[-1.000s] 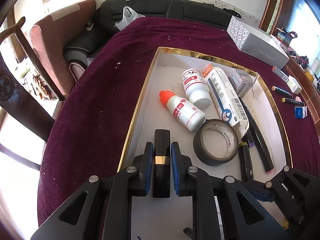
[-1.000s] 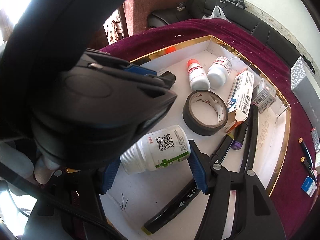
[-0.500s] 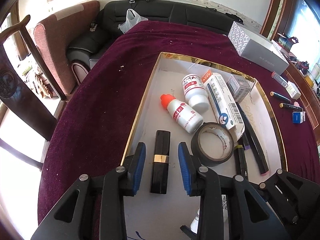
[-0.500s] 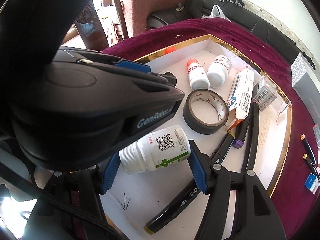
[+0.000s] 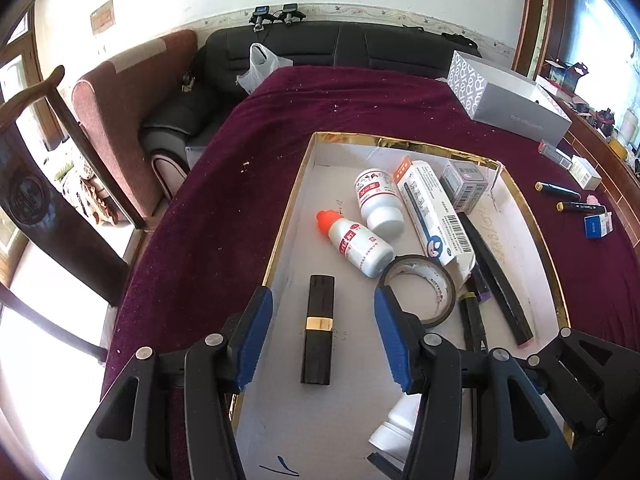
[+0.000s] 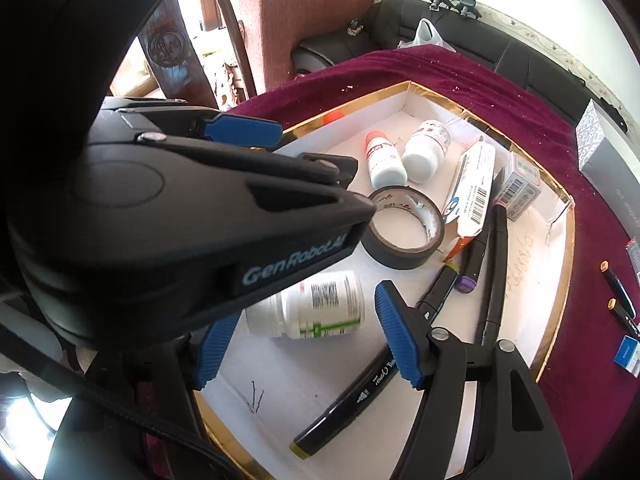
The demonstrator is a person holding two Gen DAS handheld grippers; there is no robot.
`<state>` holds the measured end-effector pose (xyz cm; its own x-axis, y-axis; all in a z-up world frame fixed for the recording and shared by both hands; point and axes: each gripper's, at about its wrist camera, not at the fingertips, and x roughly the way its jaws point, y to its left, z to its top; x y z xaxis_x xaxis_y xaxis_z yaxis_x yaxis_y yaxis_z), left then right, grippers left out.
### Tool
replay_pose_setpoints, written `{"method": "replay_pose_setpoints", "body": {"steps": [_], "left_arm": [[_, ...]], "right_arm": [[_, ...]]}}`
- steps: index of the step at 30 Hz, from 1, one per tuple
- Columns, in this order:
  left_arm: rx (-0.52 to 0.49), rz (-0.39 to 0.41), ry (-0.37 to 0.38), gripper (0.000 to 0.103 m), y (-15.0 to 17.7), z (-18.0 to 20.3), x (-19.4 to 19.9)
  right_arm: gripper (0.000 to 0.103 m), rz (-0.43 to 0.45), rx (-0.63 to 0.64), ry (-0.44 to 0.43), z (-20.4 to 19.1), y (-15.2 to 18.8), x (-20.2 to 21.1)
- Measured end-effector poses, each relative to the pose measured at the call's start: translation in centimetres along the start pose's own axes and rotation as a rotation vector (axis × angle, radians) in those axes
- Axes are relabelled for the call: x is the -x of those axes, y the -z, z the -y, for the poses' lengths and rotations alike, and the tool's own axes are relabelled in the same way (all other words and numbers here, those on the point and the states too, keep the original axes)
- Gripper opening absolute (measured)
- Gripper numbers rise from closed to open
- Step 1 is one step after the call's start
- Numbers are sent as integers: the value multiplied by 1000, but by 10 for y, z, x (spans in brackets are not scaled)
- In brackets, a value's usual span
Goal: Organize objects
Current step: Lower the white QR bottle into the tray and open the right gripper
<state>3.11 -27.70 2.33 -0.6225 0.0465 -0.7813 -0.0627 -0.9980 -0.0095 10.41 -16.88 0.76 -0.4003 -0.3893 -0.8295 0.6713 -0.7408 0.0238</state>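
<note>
Two grippers are seen above a white tray with gold rim (image 5: 286, 216) on the dark red cloth (image 5: 224, 208). At the left, the left gripper (image 5: 323, 336) is spread wide, and the black lipstick tube (image 5: 317, 329) is laid flat on the tray floor between its blue pads, touched by neither. Further right are the orange-capped bottle (image 5: 356, 242) and the black tape roll (image 5: 420, 294). The right gripper (image 6: 298, 338) is also opened wide around the lying white bottle (image 6: 308, 312); contact seems missing, but its left pad is partly hidden.

home living room | black sofa (image 5: 340, 46) | armchair (image 5: 132, 92) | cloth-covered table (image 5: 248, 184)
</note>
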Motion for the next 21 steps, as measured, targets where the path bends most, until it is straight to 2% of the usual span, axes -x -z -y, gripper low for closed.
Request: {"method": "replay_pose_setpoints", "body": {"steps": [12, 15, 21], "left_arm": [[-47, 79, -49, 51, -4, 24, 42], [-69, 96, -57, 51, -5, 35, 54], [-115, 138, -58, 54, -7, 63, 78]], "right_arm": [[71, 116, -36, -38, 17, 12, 45], [71, 153, -55, -36, 9, 28, 62], [77, 239, -126, -15, 38, 42, 94]]}}
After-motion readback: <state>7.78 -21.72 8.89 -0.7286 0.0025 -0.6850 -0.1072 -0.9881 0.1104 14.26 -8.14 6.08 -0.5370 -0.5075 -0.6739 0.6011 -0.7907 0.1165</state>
